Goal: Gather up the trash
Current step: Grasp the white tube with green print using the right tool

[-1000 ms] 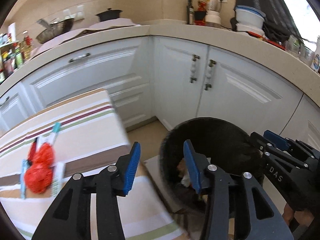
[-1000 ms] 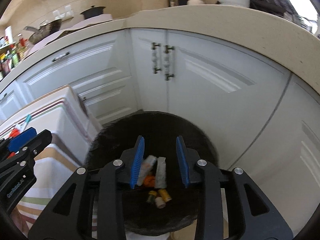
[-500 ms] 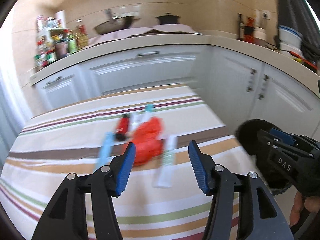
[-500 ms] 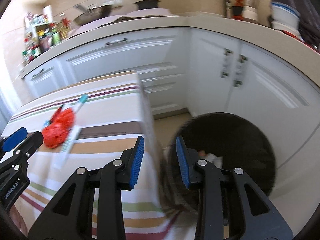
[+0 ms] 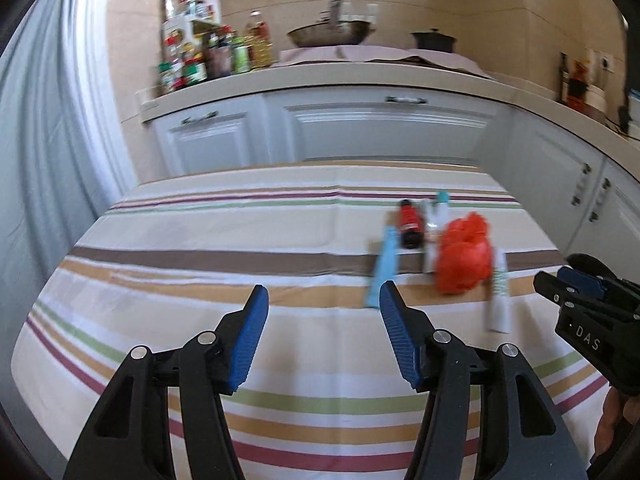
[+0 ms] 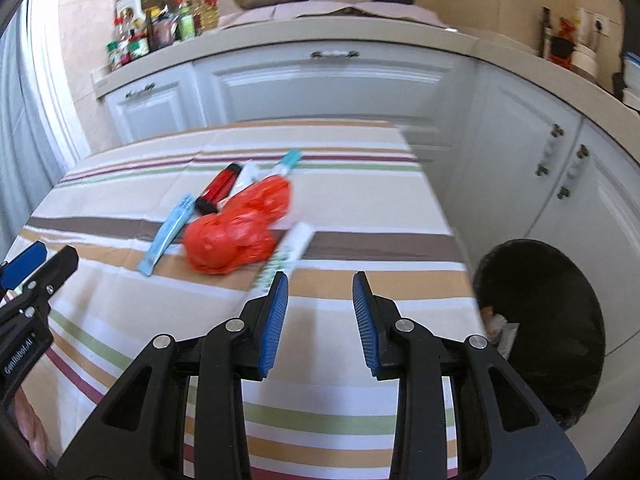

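Observation:
Trash lies on the striped tablecloth (image 5: pixel 200 280): a crumpled red plastic bag (image 5: pixel 462 258) (image 6: pixel 236 236), a blue flat wrapper (image 5: pixel 382 268) (image 6: pixel 166 236), a small red bottle (image 5: pixel 410 222) (image 6: pixel 218 188), a white-and-green tube (image 5: pixel 498 296) (image 6: pixel 286 256) and a teal-capped tube (image 6: pixel 286 162). My left gripper (image 5: pixel 322 312) is open and empty, above the cloth left of the pile. My right gripper (image 6: pixel 320 300) is open and empty, just in front of the white tube. A black bin (image 6: pixel 548 328) with some trash inside stands on the floor right of the table.
White cabinets (image 5: pixel 380 128) run behind and to the right of the table. The counter holds bottles (image 5: pixel 208 60), a wok (image 5: pixel 330 34) and a black pot (image 5: pixel 434 40). A curtain (image 5: pixel 40 140) hangs at the left.
Both grippers have swung left from over the black bin to over the table. The trash pile now lies ahead of them; the bin is at the right edge.

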The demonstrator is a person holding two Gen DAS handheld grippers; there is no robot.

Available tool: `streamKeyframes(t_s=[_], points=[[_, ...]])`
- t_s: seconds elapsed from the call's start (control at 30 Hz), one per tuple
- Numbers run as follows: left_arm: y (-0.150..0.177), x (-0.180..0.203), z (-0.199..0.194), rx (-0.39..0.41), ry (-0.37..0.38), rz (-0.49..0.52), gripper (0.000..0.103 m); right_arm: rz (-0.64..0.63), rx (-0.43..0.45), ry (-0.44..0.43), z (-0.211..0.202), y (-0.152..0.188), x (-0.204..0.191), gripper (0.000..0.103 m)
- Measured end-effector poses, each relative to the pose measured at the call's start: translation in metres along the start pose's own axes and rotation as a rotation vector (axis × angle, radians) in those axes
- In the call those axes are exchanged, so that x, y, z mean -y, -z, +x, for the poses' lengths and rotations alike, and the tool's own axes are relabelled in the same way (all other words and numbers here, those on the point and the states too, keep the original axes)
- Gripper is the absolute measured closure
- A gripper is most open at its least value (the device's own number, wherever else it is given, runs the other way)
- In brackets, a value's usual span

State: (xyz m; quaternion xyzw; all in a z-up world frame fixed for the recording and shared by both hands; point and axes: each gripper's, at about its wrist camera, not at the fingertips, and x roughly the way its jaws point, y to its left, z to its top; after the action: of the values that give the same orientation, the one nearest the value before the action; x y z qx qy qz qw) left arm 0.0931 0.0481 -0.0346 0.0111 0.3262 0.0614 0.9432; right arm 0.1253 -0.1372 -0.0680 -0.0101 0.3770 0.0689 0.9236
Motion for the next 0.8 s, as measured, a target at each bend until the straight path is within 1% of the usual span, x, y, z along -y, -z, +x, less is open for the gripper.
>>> streamKeyframes(t_s=[0.1, 0.27, 0.33, 0.4, 0.57, 0.6, 0.67, 0.7, 0.73, 0.8], points=[[0.003, -0.017, 0.005, -0.012, -0.020, -0.024, 0.046, -0.013, -0.032, -0.003, 0.010, -0.001, -0.012, 0.070], [0.004, -0.031, 0.013, -0.032, -0.030, -0.055, 0.045, -0.010, -0.090, -0.017, 0.027, -0.002, -0.022, 0.070], [0.005, -0.033, 0.015, -0.036, -0.028, -0.058, 0.045, -0.009, -0.103, -0.017, 0.032, -0.002, -0.025, 0.068], [0.005, -0.034, 0.017, -0.038, -0.022, -0.060, 0.045, -0.015, -0.117, -0.006, 0.037, -0.002, -0.027, 0.060], [0.004, -0.027, 0.020, -0.043, -0.003, -0.051, 0.044, -0.016, -0.122, 0.022, 0.042, -0.004, -0.021, 0.060], [0.003, -0.026, 0.021, -0.044, 0.002, -0.048, 0.044, -0.013, -0.122, 0.023, 0.042, -0.004, -0.019, 0.061], [0.003, -0.022, 0.022, -0.044, 0.009, -0.039, 0.043, -0.010, -0.121, 0.034, 0.042, -0.005, -0.013, 0.067], [0.002, -0.019, 0.022, -0.044, 0.013, -0.035, 0.043, -0.007, -0.118, 0.038, 0.041, -0.005, -0.010, 0.075], [0.002, -0.017, 0.023, -0.045, 0.017, -0.030, 0.043, -0.005, -0.117, 0.040, 0.040, -0.005, -0.007, 0.080], [0.002, -0.014, 0.024, -0.047, 0.025, -0.026, 0.042, -0.005, -0.114, 0.033, 0.040, -0.005, -0.003, 0.081]])
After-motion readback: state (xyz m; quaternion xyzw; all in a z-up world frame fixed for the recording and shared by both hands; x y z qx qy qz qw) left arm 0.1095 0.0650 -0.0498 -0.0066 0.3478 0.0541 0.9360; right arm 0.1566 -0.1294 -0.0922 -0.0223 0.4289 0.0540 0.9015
